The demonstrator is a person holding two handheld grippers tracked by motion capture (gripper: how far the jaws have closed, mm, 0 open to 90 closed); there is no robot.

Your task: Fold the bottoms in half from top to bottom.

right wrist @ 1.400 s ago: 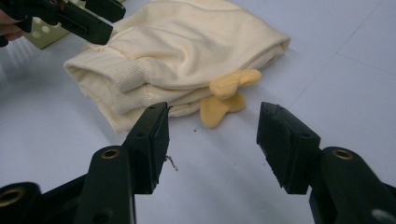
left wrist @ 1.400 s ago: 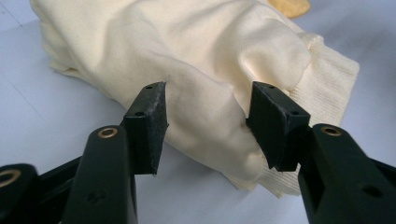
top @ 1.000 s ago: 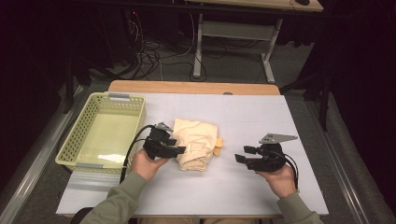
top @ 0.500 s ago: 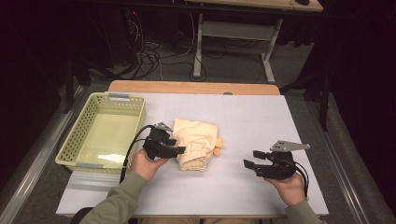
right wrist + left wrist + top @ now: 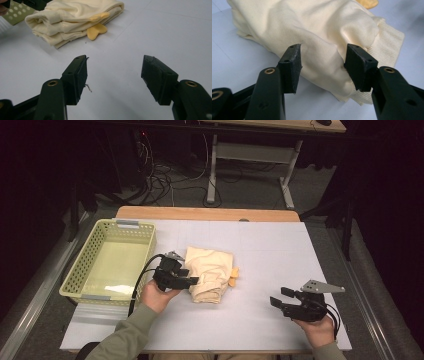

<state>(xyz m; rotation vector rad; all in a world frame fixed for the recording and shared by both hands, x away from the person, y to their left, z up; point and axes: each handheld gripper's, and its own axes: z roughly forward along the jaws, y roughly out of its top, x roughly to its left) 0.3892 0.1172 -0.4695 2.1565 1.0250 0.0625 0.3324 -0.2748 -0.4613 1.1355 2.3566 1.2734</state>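
Softly folded cream garment (image 5: 210, 272), yellow trim

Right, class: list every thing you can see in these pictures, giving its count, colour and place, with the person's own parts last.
Folded garment: one, cream with yellow bits, mid-table.
Basket: one, pale green, table's left end.
Table: one, white top, wooden far edge.
Desk frame: one, grey, on the floor beyond.
Cables: several, dark, floor beyond.
Left gripper: one, black, jaws either side of the garment's fold.
Right gripper: one, black, jaws open over bare table.
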